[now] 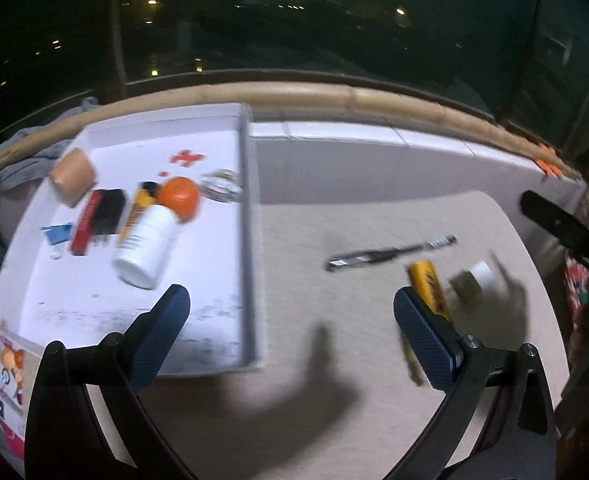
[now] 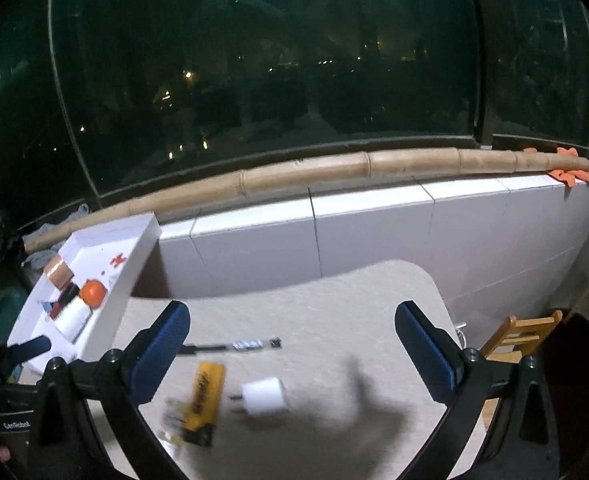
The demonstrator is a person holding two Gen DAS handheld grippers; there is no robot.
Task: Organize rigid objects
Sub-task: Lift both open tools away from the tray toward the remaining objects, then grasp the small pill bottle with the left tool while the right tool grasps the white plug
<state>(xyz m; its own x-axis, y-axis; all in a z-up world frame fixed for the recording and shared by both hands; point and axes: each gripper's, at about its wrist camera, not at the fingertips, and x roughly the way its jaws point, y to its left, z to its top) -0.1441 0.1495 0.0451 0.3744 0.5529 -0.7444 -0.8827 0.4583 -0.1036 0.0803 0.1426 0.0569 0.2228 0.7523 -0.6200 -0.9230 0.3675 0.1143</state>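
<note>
White box (image 1: 230, 120) with 1 red cross (image 1: 186, 157); orange ball (image 1: 179, 197); seemingly yellow tube (image 2: 205, 396).

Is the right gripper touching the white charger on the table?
Apart. The right wrist view shows the right gripper open, with the white charger lying between and clear of both fingers on the table.

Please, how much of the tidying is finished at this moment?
Done: the white bottle, orange ball and tape roll lie in the white tray. In hand: nothing; both grippers are open. Left on the table: pen, yellow tube, white charger.
</note>
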